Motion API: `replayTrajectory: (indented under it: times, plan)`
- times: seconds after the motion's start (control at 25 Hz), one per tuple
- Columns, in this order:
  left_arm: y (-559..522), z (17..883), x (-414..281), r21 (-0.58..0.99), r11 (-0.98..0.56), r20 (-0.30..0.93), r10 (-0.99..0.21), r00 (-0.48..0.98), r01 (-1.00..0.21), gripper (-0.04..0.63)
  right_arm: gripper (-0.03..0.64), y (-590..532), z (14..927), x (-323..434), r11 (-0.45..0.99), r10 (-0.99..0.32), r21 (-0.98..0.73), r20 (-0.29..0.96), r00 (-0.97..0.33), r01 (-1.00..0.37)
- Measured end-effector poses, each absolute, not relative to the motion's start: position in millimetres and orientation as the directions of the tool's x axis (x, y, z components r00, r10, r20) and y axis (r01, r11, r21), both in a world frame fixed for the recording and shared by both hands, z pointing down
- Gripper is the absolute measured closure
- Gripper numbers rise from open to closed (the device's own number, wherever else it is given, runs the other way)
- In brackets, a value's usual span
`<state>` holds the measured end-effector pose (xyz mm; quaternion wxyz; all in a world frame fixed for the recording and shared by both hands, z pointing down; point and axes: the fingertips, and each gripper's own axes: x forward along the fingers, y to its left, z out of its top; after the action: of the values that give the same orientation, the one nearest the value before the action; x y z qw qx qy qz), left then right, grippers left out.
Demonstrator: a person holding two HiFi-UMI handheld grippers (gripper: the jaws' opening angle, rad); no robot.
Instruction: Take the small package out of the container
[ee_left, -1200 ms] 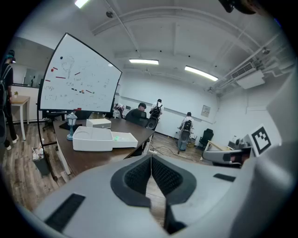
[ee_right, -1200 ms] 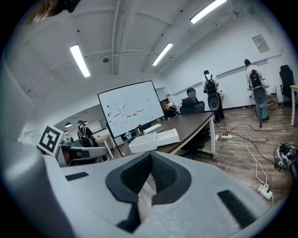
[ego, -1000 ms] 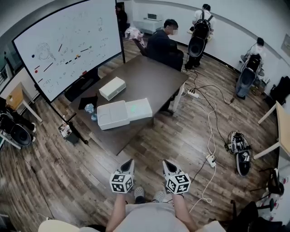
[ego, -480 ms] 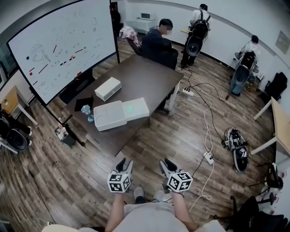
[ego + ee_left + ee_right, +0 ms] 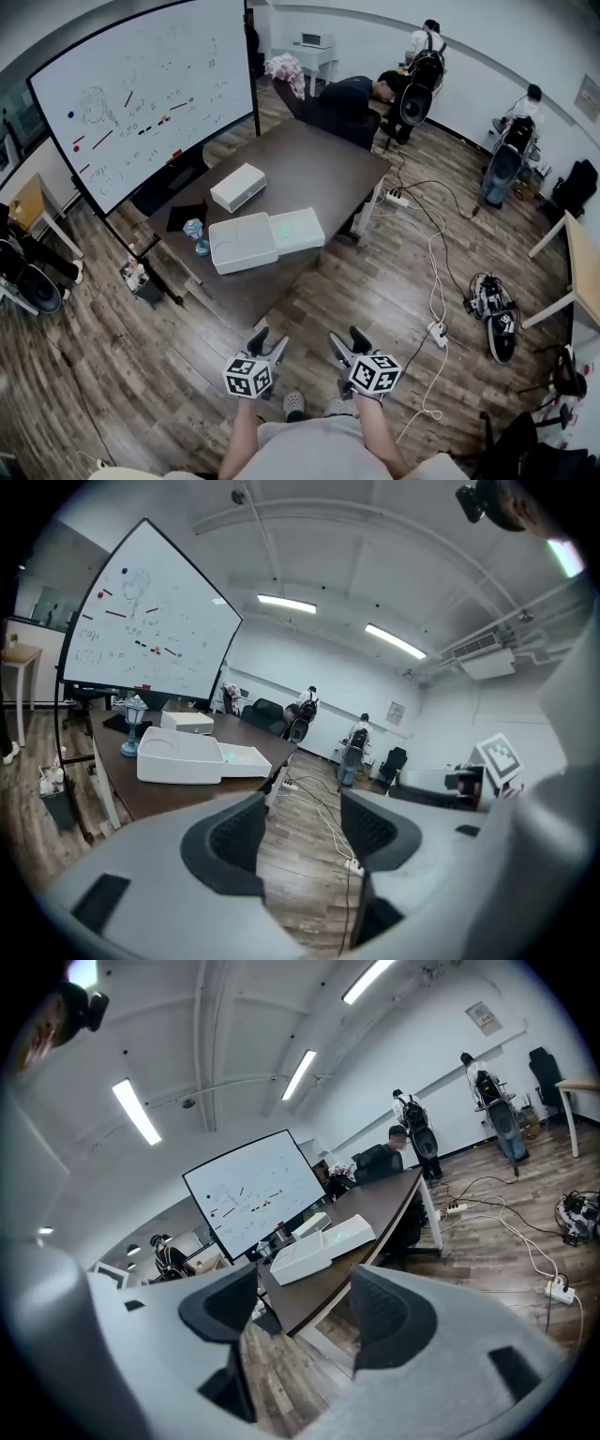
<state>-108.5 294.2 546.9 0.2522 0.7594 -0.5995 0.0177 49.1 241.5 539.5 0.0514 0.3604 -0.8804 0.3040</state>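
I cannot see the small package in any view. I judge it sits inside the white container [image 5: 265, 241], which lies toward the near long edge of the desk [image 5: 319, 169], closer to its left end, with a smaller white box [image 5: 237, 187] behind it and a blue object [image 5: 197, 234] just beside its left end.

A package that fits in there should be light. It may be thin-walled or wrapped in something soft, so I would pinch it gently across its narrow sides, low enough that it does not tip. The container looks rigid and smooth, and its top appears closed, so it may need steadying or opening first.

The left claw [image 5: 266, 341] and right claw [image 5: 347, 339] hang low near my body over the wooden floor, well apart from the desk. The container lies ahead and to the left. Both sets of jaws are opening, already wide, with nothing between them.
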Motion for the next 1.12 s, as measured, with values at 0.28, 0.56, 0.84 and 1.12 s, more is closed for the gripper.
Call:
replayTrajectory:
  times: [0.28,0.56,0.84,1.12]
  plan:
    - [300.3,556.4,-138.6,0.374,-0.117,0.350,-0.901,0.257,-0.920,0.347,0.286,245.7,539.3,22.0,0.572,-0.584,-0.505,0.302,-0.753,-0.646]
    - [285.5,560.5,-142.7,0.384,-0.095,0.344,-0.908,0.238,-0.918,0.347,0.272,228.6,547.5,20.1,0.583,-0.563,-0.495,0.328,-0.759,-0.645]
    - [247.1,565.8,-148.8,0.384,-0.044,0.356,-0.914,0.192,-0.922,0.346,0.272,185.4,550.7,10.3,0.634,-0.506,-0.487,0.326,-0.799,-0.601]
    - [178.8,569.1,-129.0,0.375,-0.032,0.376,-0.908,0.184,-0.926,0.347,0.272,119.0,555.3,18.2,0.666,-0.460,-0.495,0.316,-0.830,-0.558]
